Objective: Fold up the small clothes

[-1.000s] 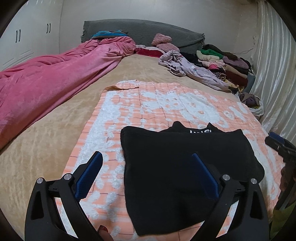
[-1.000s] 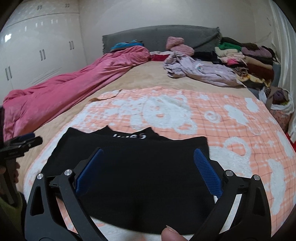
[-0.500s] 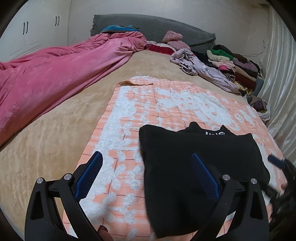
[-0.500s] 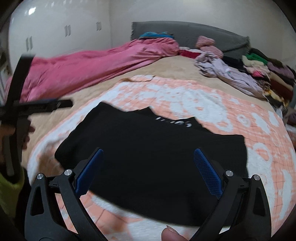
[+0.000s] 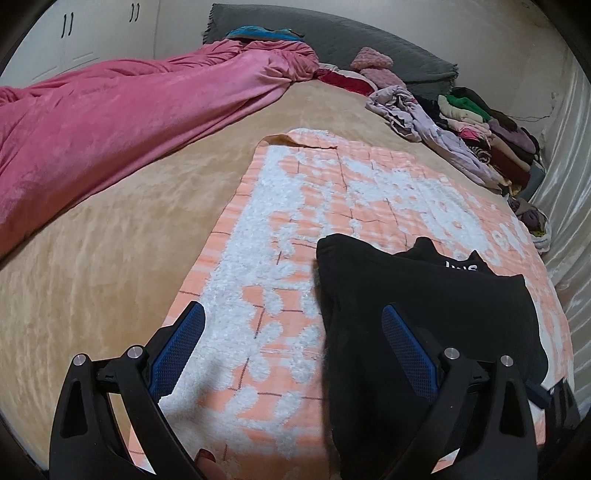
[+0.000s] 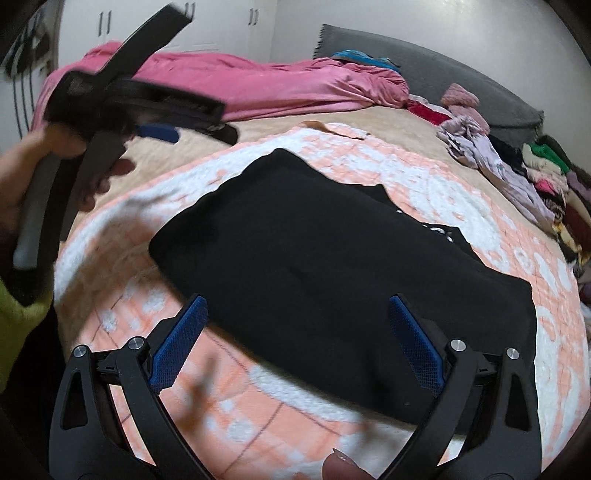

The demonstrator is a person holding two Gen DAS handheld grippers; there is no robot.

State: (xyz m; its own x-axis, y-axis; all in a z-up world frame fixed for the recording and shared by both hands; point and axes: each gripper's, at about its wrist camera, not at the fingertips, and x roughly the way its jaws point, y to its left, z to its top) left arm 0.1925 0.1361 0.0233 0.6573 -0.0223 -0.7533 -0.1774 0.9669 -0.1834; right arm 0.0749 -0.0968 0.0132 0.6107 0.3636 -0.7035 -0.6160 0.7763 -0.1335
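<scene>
A folded black garment (image 5: 424, 306) with white lettering at its far edge lies flat on the peach-and-white quilt (image 5: 295, 229). It also shows in the right wrist view (image 6: 332, 266). My left gripper (image 5: 293, 343) is open and empty, low over the quilt at the garment's left edge. My right gripper (image 6: 299, 336) is open and empty, just above the garment's near edge. The left gripper (image 6: 155, 129) also shows raised at the upper left of the right wrist view, blurred.
A pink blanket (image 5: 110, 122) lies along the left of the tan bed (image 5: 92, 277). A lilac garment (image 5: 436, 133) and a stack of folded clothes (image 5: 491, 144) sit at the far right. A grey headboard (image 5: 369, 40) and white wardrobe (image 6: 221, 26) stand behind.
Both grippers have swung left across the bed, so the black garment now sits further right in each view. The left gripper has risen into the right wrist view. Both stay open.
</scene>
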